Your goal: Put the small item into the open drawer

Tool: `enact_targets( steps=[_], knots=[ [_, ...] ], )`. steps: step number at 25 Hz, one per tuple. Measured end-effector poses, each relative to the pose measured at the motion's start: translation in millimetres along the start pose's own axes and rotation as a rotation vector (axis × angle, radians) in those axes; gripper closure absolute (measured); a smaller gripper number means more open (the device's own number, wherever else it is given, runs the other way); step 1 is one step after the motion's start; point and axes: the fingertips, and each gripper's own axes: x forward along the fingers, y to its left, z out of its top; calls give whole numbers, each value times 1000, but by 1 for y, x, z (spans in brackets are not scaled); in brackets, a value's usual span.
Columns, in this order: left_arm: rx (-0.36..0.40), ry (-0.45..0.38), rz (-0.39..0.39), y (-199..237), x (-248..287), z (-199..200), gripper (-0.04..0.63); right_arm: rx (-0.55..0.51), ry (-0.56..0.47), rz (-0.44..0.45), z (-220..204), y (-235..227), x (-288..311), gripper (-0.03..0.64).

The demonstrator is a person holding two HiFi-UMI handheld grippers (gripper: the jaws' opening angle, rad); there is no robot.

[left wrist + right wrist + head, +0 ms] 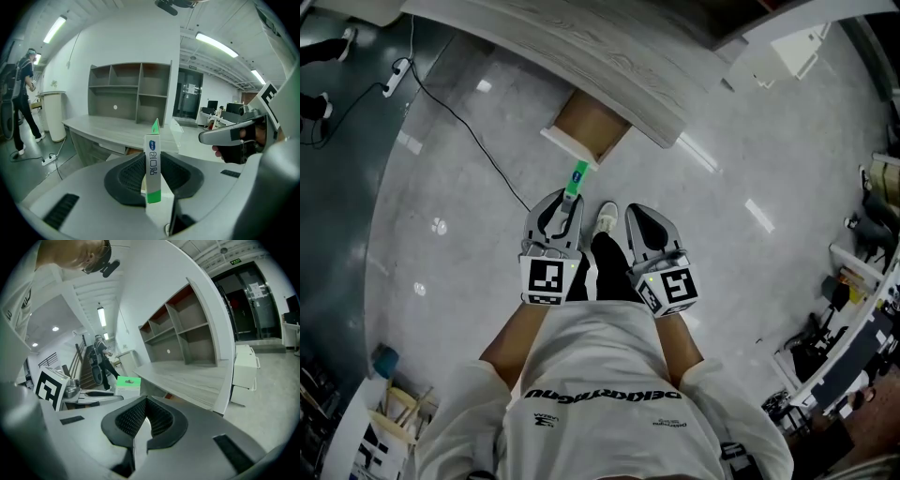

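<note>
Left tool [565, 202] pinches a small white-and-green box [153, 164] between its pads, the box standing upright with its green end sticking out past the jaw tips. It is held in the air over the floor [469, 244], just short of the white front of the open drawer [592, 127] that juts out from under the near edge of the grey tabletop [581, 56]. Right tool [146, 401] is alongside the left one, jaws pressed together with nothing between them, also off the tabletop.
</note>
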Motion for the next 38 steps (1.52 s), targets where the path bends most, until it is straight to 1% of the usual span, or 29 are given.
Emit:
enact_targets(
  steps=[10, 15, 20, 29, 32, 35, 38],
  knots=[
    [-7, 56, -1, 9, 32, -37, 492, 5, 50, 10, -29, -12, 24, 588],
    [-4, 87, -15, 11, 51, -54, 492, 36, 60, 10, -43, -16, 28, 588],
    [12, 97, -23, 14, 72, -66, 492, 36, 59, 22, -50, -19, 35, 588],
    [32, 123, -28, 19, 103, -88, 492, 34, 72, 8, -65, -34, 38, 588],
    [56, 130, -31, 21, 114, -96, 492, 33, 74, 10, -68, -36, 38, 588],
    [60, 151, -16, 22, 119, -114, 492, 42, 83, 19, -74, -34, 38, 588],
    [75, 155, -6, 26, 128, -119, 492, 48, 87, 24, -79, -35, 37, 588]
  ],
)
